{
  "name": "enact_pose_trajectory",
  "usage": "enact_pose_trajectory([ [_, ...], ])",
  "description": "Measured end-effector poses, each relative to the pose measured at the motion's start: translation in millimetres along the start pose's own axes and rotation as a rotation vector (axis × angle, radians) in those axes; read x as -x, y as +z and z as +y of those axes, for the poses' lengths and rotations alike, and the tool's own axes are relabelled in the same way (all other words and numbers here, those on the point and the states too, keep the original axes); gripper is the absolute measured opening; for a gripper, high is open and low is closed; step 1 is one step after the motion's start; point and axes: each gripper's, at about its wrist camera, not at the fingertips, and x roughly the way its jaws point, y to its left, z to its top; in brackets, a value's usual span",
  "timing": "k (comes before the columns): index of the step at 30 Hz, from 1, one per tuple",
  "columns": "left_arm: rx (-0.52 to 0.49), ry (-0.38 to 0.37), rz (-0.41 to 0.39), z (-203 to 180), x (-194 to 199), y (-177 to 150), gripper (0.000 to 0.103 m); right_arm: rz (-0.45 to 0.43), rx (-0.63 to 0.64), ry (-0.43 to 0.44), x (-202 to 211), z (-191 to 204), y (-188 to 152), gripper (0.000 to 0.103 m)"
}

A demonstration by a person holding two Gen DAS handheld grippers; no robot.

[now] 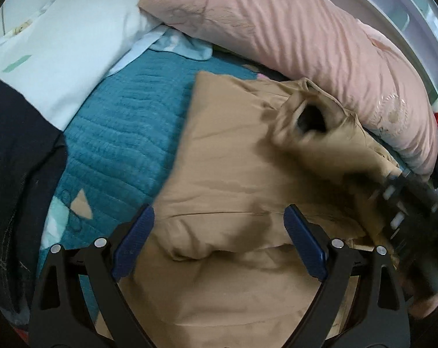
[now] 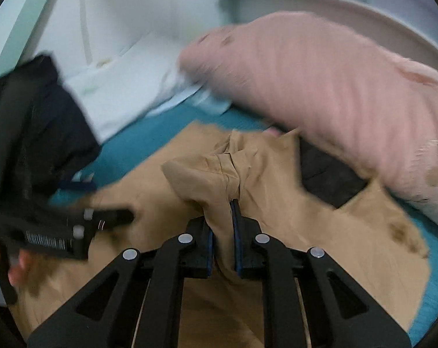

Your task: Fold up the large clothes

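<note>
A large tan garment [image 1: 233,179] lies spread on the teal bedspread [image 1: 117,145]. My left gripper [image 1: 219,232] hovers just above its middle, blue pads wide apart, open and holding nothing. My right gripper [image 2: 222,226] is shut on a bunched tan sleeve [image 2: 207,174], with cloth pinched between its pads and the cuff end lifted. In the left wrist view the sleeve's open cuff [image 1: 308,119] shows blurred, and the right gripper [image 1: 398,191] is at the right edge. The left gripper [image 2: 111,217] appears blurred at the left of the right wrist view, held by a hand [image 2: 16,264].
A rolled pink quilt [image 1: 306,43] runs along the far side of the garment. A white pillow [image 1: 74,43] and dark blue clothes [image 1: 16,159] lie at the left. A black item [image 2: 329,174] sits by the quilt. A white bed rail [image 2: 335,3] is behind.
</note>
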Motion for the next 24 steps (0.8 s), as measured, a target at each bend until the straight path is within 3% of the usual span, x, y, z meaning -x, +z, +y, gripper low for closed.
enact_pose_trajectory([
  [2, 0.007, -0.002, 0.001, 1.8, -0.3, -2.5, 0.091, 0.032, 0.028, 0.022, -10.2, 9.7, -8.2, 0.013],
  [4, 0.012, -0.001, 0.001, 3.8, -1.9, -2.7, 0.091, 0.05, 0.051, 0.027, -13.4, 17.9, -14.2, 0.021],
  [6, 0.027, -0.006, -0.011, 6.2, -0.1, -1.5, 0.091, 0.072, 0.057, 0.014, -14.7, 22.9, -13.8, 0.036],
  [9, 0.034, -0.025, -0.034, 5.1, 5.1, 4.3, 0.091, 0.008, 0.014, 0.009, 6.8, 21.8, -8.9, 0.053],
  [12, 0.021, -0.052, -0.077, -9.4, 13.9, 12.5, 0.091, -0.088, -0.094, 0.013, 48.6, 0.1, -7.5, 0.058],
  [14, -0.01, -0.09, -0.09, -27.5, 16.1, 18.1, 0.091, -0.133, -0.17, -0.08, 74.3, -23.2, -14.3, 0.058],
  [16, -0.047, -0.116, -0.104, -49.4, 14.3, 23.1, 0.091, -0.104, -0.249, -0.174, 81.8, -49.9, -25.6, 0.058],
  [17, -0.066, -0.138, -0.1, -60.7, 11.1, 24.7, 0.091, -0.086, -0.303, -0.225, 83.1, -66.0, -34.7, 0.055],
  [18, -0.091, -0.156, -0.097, -72.3, 7.3, 25.5, 0.091, -0.058, -0.355, -0.239, 80.8, -79.9, -42.4, 0.039],
  [21, -0.145, -0.173, -0.072, -95.3, -5.8, 24.6, 0.091, -0.002, -0.474, -0.271, 72.2, -109.0, -61.7, 0.01],
  [22, -0.165, -0.162, -0.026, -101.6, -18.6, 24.6, 0.091, 0.012, -0.494, -0.289, 69.9, -115.5, -66.5, 0.007],
  [24, -0.196, -0.017, 0.105, -103.6, -51.5, 20.7, 0.09, 0.072, -0.539, -0.321, 58.5, -126.0, -77.6, 0.002],
])
